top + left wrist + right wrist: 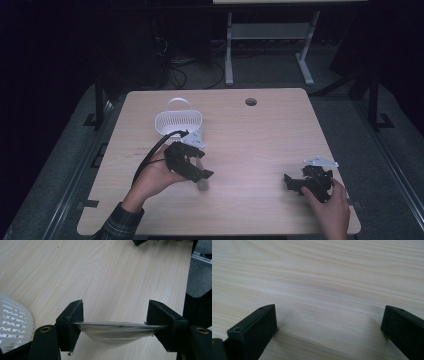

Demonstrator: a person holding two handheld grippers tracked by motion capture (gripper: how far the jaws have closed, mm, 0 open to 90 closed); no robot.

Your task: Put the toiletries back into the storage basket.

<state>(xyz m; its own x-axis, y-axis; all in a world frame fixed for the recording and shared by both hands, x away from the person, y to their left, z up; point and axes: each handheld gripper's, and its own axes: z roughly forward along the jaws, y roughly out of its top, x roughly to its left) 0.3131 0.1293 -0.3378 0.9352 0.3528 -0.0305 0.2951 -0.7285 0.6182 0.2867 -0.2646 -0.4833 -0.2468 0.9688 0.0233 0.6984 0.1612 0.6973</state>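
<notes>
My left gripper (202,165) hovers just right of the white perforated basket (178,122), its jaws pointing right. In the left gripper view a pale, greyish cup-like thing (117,333) with a thin dark rim spans the gap, and both pads of the left gripper (115,315) press on its ends. From above, the pale cup (202,184) shows just under the lower jaw. My right gripper (292,183) rests low on the table near the front right corner, pointing left. The right gripper (329,320) stands open over bare wood with nothing between its jaws.
The light wooden table (250,140) has a round cable hole (251,102) near its far edge. The basket's rim (12,322) sits at the left of the left gripper view. A desk frame (270,45) and cables lie on the floor beyond the table.
</notes>
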